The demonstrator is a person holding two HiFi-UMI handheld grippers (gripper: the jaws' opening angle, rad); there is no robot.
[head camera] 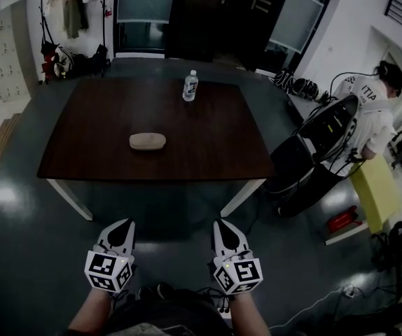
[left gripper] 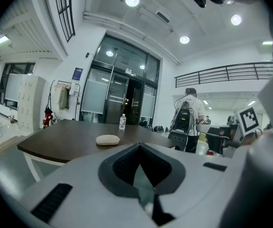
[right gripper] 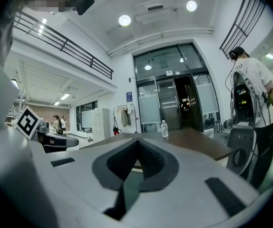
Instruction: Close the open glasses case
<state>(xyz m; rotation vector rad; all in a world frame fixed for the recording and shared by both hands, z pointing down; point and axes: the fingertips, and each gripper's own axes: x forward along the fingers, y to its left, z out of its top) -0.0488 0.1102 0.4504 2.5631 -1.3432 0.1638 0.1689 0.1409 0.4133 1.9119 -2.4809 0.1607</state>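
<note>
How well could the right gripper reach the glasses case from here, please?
Probably not yet: the right gripper hangs over floor short of the table, the glasses case mid-table. Nothing blocks the way.

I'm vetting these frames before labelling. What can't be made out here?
Glasses case: too small in the head view to tell open from closed.
Glasses case in the right gripper view: hidden behind the right gripper's own body.
Water bottle label: too small to read in any view.
</note>
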